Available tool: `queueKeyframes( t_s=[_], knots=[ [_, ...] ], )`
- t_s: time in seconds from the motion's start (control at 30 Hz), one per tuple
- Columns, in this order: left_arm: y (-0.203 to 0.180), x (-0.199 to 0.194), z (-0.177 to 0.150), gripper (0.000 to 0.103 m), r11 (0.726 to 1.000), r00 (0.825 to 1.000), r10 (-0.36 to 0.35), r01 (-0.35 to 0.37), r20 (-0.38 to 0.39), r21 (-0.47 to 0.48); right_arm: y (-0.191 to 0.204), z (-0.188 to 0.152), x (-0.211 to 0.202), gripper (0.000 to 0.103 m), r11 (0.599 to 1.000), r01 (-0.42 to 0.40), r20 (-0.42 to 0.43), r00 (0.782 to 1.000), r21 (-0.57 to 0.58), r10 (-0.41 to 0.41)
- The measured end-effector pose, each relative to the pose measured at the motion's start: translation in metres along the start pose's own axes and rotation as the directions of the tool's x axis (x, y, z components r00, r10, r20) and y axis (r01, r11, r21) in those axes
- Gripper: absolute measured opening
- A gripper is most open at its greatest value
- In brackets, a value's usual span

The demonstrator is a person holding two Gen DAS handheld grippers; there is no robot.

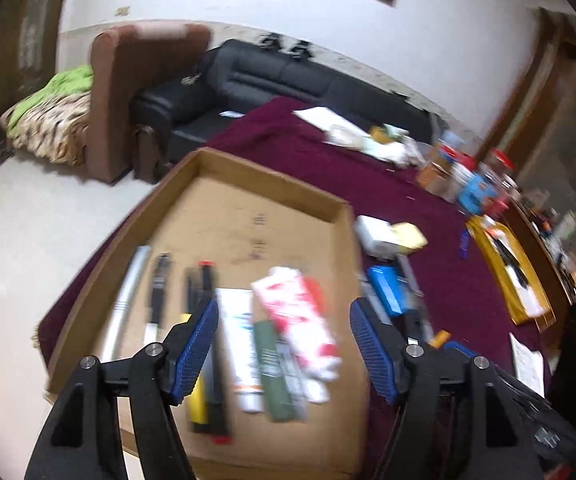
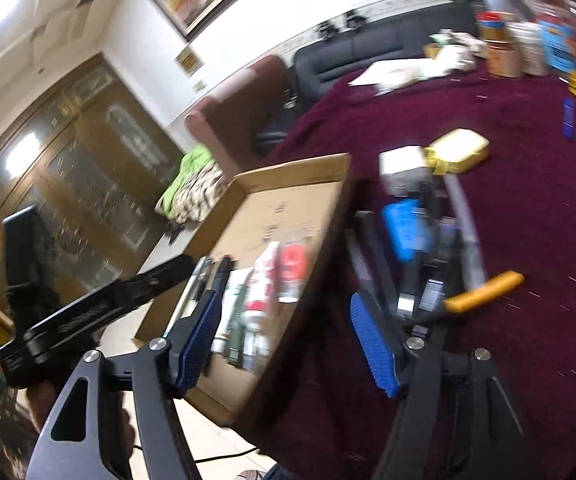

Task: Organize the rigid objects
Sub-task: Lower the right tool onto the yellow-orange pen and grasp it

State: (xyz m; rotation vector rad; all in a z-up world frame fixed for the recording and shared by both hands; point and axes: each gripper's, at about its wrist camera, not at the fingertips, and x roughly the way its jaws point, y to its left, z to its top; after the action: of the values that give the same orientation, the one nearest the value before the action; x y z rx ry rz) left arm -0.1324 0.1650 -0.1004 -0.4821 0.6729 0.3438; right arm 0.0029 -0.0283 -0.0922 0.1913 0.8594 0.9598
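A shallow cardboard tray (image 1: pixel 208 160) lies on a maroon cloth. In it lie a silver tube (image 1: pixel 128 292), black pens (image 1: pixel 160 284), a white tube (image 1: pixel 240 340), a red-and-white tube (image 1: pixel 303 320) and a green box (image 1: pixel 276 372). My left gripper (image 1: pixel 284 312) hangs open above these, pads touching nothing. Right of the tray (image 2: pixel 299 164) is a loose pile: a blue box (image 2: pixel 403 228), a white box (image 2: pixel 401 164), a yellow box (image 2: pixel 459 150) and a yellow-handled tool (image 2: pixel 483 292). My right gripper (image 2: pixel 285 304) stands open over the tray's right wall, empty.
The maroon cloth (image 2: pixel 507 200) is bare between the pile and the far clutter of cans and boxes (image 2: pixel 527 48). A yellow envelope (image 1: pixel 507 264) lies at the right. A black sofa (image 1: pixel 288 76) and a brown armchair (image 1: pixel 128 92) stand behind.
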Motion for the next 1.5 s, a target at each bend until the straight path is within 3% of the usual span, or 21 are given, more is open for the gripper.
queueKeyframes(
  t_s=[0.13, 0.33, 0.53, 0.97, 1.37, 1.5],
  knots=[
    [-0.041, -0.005, -0.014, 0.072, 0.995, 0.998, -0.059, 0.059, -0.01, 0.08, -0.039, -0.008, -0.023, 0.067, 0.995, 0.019, 0.013, 1.0, 0.101, -0.021],
    [-0.093, -0.004, -0.039, 0.072, 0.972, 0.992, -0.111, 0.122, -0.065, 0.203, -0.08, -0.014, -0.038, 0.067, 0.974, 0.116, 0.013, 0.993, 0.197, -0.121],
    [-0.115, 0.001, -0.051, 0.072, 0.958, 0.988, -0.125, 0.145, -0.096, 0.248, -0.108, -0.016, -0.048, 0.067, 0.956, 0.129, 0.008, 0.991, 0.262, -0.135],
    [-0.122, 0.025, -0.055, 0.072, 0.96, 0.978, -0.138, 0.172, -0.159, 0.222, -0.123, -0.02, -0.045, 0.066, 0.954, 0.123, -0.021, 0.992, 0.274, -0.122],
    [-0.096, 0.032, -0.047, 0.072, 0.973, 0.979, -0.137, 0.162, -0.151, 0.163, -0.134, -0.018, -0.036, 0.047, 0.946, 0.104, -0.04, 0.995, 0.307, -0.097],
    [-0.09, 0.029, -0.041, 0.072, 0.976, 0.984, -0.131, 0.149, -0.122, 0.158, -0.137, -0.009, -0.02, 0.047, 0.929, 0.025, -0.058, 0.998, 0.369, -0.004]
  ],
)
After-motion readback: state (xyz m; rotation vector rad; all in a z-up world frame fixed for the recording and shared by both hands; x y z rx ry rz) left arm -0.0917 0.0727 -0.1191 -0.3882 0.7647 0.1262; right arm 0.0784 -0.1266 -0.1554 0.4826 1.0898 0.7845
